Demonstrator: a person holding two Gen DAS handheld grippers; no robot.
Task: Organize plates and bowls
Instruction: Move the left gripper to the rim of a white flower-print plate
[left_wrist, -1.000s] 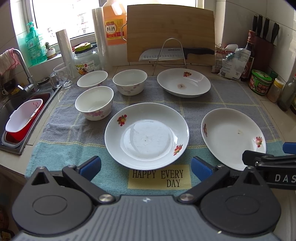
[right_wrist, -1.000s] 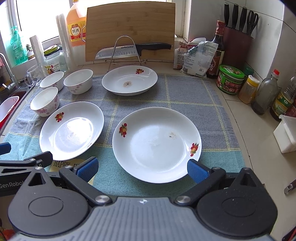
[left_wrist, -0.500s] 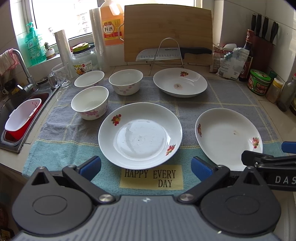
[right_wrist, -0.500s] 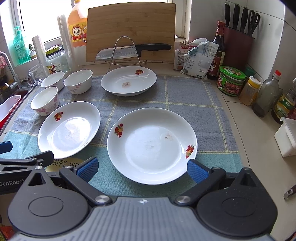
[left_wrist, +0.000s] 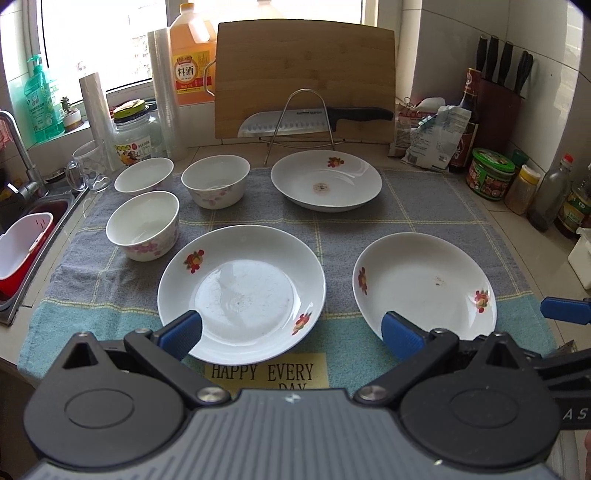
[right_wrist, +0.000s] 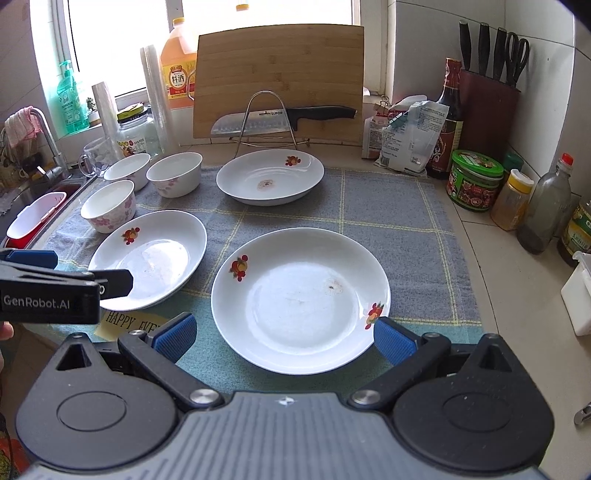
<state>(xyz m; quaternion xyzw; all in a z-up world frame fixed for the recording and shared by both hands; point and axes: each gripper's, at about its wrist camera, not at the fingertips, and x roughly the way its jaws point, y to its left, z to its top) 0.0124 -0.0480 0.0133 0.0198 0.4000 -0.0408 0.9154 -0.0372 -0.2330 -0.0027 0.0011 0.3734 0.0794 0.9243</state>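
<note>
My left gripper (left_wrist: 290, 328) hangs low over the near edge of the towel (left_wrist: 424, 206), jaws spread wide and empty, bracketing the near-left plate (left_wrist: 242, 291) at 12 o'clock. My right gripper (right_wrist: 284, 334) does the same with the near-right plate (right_wrist: 301, 297), jaws open and holding nothing, one blue pad just off each side of its rim. I judge that pairing deliberate: each tool faces the plate it can reach without crossing the other.

A third plate (left_wrist: 327, 180) lies farther back, at 1 o'clock from my left tool, in front of the knife rack (left_wrist: 308, 118) and cutting board (left_wrist: 304, 79). Three bowls (left_wrist: 143, 225) cluster at 11 o'clock near the sink (left_wrist: 22, 236), separate and upright, none nested.

Nothing is stacked yet, so I take sorting as barely begun. The plates are shallow and glazed with thin rims flat against the cloth, so my jaws would need to get under an edge; a pinch from above would likely slip. Towel folds could snag a pad.
</note>
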